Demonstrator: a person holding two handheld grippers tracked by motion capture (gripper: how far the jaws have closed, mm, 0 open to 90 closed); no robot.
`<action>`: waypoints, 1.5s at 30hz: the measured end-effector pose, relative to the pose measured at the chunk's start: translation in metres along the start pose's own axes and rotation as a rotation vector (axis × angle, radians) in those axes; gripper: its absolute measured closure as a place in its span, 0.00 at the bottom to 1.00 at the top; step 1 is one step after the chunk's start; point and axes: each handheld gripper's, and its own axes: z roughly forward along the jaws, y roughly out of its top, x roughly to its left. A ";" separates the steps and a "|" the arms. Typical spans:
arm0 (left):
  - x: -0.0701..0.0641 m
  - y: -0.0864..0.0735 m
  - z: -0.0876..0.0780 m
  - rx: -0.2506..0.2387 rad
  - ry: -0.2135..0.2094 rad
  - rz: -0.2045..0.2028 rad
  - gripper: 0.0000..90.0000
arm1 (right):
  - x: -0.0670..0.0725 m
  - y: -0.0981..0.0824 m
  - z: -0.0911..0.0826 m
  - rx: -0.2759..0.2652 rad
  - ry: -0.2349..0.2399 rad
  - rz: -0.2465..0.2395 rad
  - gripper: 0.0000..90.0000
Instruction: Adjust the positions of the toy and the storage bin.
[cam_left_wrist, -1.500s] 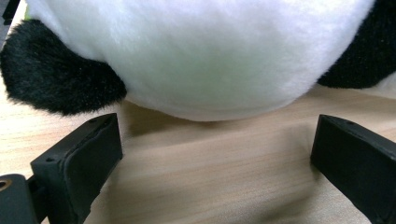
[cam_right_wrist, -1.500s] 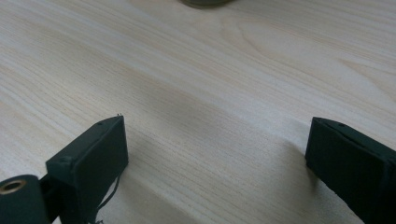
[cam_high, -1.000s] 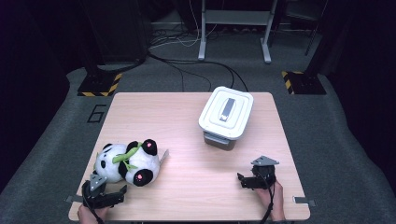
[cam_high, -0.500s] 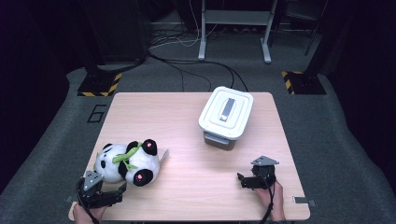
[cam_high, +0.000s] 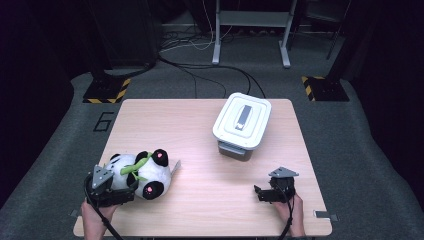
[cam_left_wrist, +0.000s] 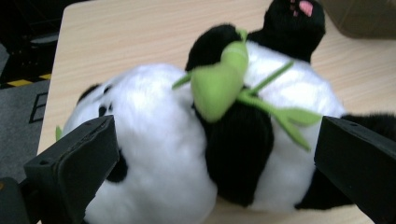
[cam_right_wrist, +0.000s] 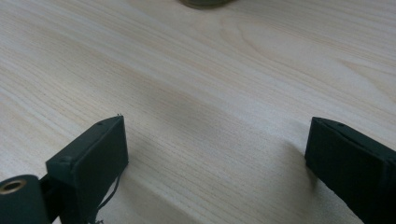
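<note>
Plush panda (cam_left_wrist: 196, 140) lies at twelve o'clock between my left gripper's (cam_left_wrist: 210, 158) spread fingers, long axis crosswise; right gripper (cam_right_wrist: 219, 163) open, empty.

Both claws, left (cam_high: 131, 187) and right (cam_high: 258, 194), gape wide.

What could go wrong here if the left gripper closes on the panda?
1. The open left gripper straddles the panda at its round, soft body, so the plush may squash and slip out.
2. The panda lies near the table's front left corner; a nudge could push it off.
</note>
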 end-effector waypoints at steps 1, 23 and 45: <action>0.000 0.000 0.000 0.000 0.000 0.000 0.00 | 0.000 0.000 0.000 0.000 0.000 0.000 0.06; -0.001 0.012 0.026 0.001 -0.070 0.024 0.79 | 0.000 0.000 0.000 -0.004 -0.002 0.005 0.07; 0.008 0.041 0.029 -0.044 -0.086 0.052 0.82 | 0.000 0.000 0.000 -0.006 -0.002 0.007 0.07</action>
